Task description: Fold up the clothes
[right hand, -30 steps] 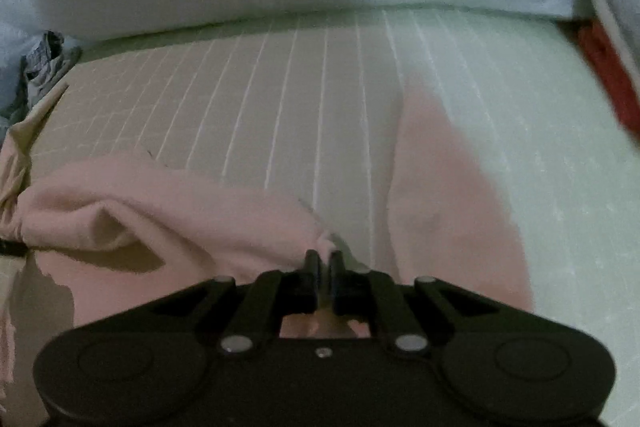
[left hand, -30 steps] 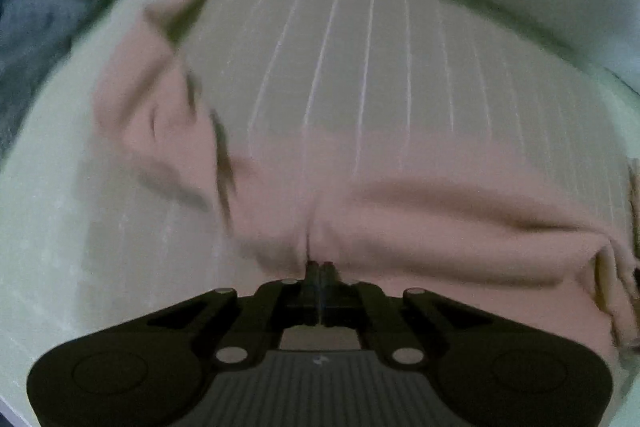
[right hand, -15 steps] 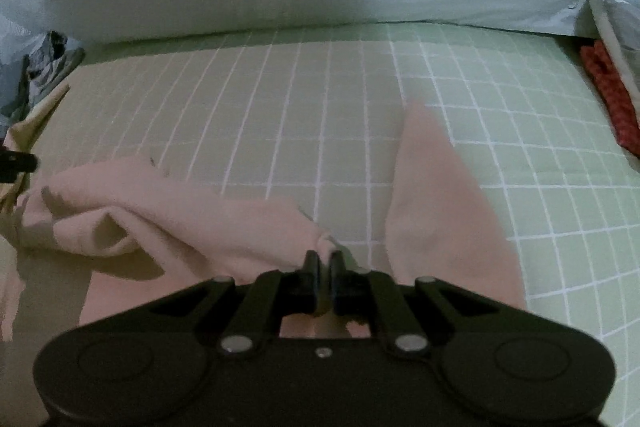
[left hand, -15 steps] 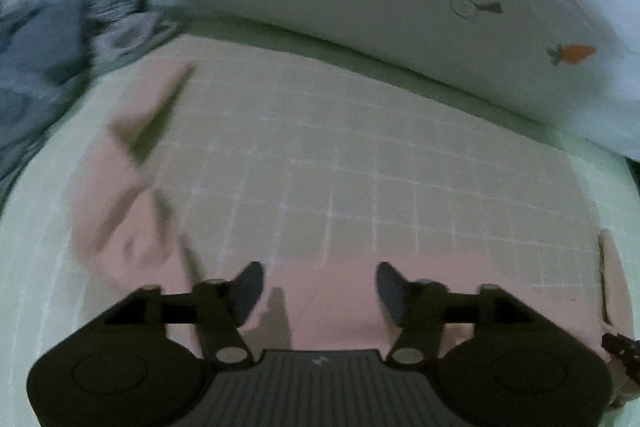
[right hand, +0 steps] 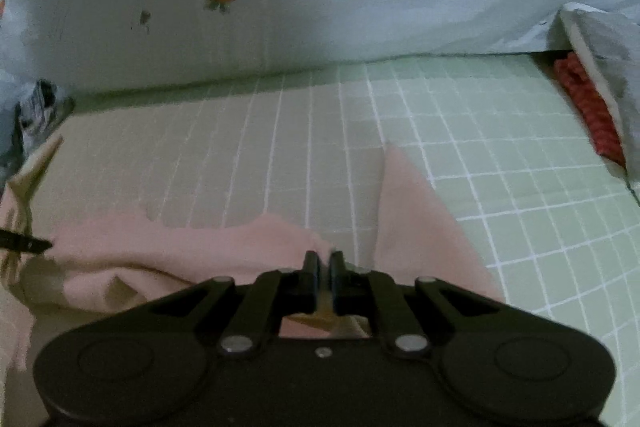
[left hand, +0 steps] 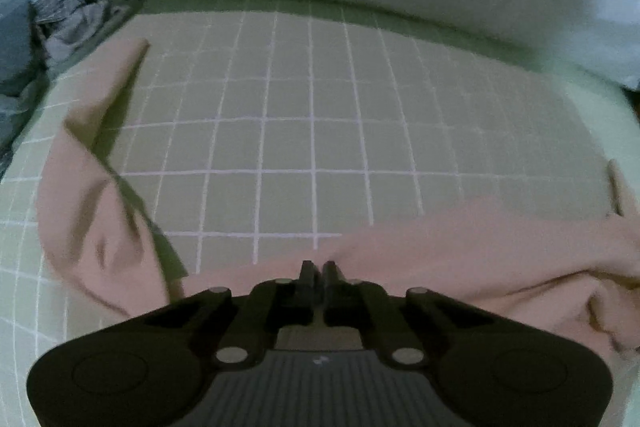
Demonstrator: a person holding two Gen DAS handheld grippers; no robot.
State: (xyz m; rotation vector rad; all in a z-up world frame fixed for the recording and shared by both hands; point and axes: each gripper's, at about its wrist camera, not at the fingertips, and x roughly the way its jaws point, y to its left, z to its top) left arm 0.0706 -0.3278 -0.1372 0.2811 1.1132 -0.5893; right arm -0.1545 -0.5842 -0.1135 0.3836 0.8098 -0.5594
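Observation:
A pink garment lies crumpled across the green checked bed sheet; one sleeve reaches up the left side. My left gripper is shut on the garment's near edge. In the right wrist view the same pink garment bunches to the left and its other sleeve lies flat to the right. My right gripper is shut on a fold of the garment. The left gripper's fingertip shows at that view's left edge.
A pale blue quilt with carrot prints lies along the far side of the bed. Grey crumpled clothes sit at the far left corner. A red patterned cloth and a white pillow lie at the far right.
My left gripper was shut a second ago, opened half a second ago, and has shut again on the garment's edge. My right gripper has stayed shut on the garment.

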